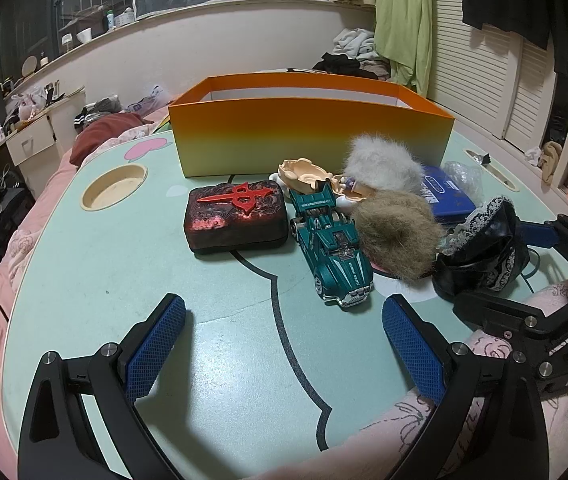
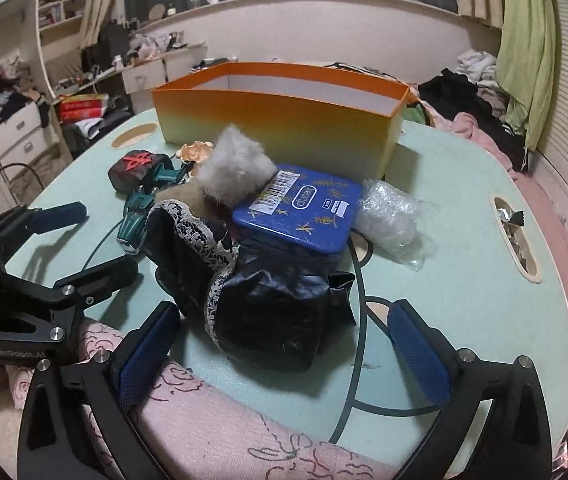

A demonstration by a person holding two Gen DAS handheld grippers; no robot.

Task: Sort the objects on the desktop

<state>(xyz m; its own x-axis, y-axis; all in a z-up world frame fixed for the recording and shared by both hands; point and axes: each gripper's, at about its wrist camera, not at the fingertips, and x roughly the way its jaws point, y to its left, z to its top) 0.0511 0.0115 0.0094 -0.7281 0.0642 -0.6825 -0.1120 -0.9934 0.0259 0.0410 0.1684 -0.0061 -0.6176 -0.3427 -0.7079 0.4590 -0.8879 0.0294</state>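
The pale green table (image 1: 83, 280) fills the view, its near edge curving just under both grippers, with a pink patterned cloth (image 2: 211, 420) lapping at that rim. At the far side stands the orange box (image 1: 308, 128), open-topped, its long wall facing us and its inside white. In front of it the clutter bunches toward the right half: a black lace-trimmed pouch (image 2: 267, 312) sits nearest the right gripper (image 2: 284, 352), whose blue-padded jaws are spread wide with the pouch partly between them, not touching that I can tell. Behind it lies a blue tin (image 2: 304, 212), flat, with a crinkled clear wrap (image 2: 396, 216) beside it on the right. A white fur puff (image 1: 380, 160) and a brown fur puff (image 1: 396, 232) touch each other; the green toy car (image 1: 332, 248) runs alongside them, nose toward us. A dark red-marked block (image 1: 235, 216) lies left of the car, just apart. Behind the car, a peach-coloured figure (image 1: 304, 176). The left gripper (image 1: 284, 344) hangs wide open over bare tabletop, nothing held, open surface stretching to the left rim and a round recess (image 1: 113, 192).
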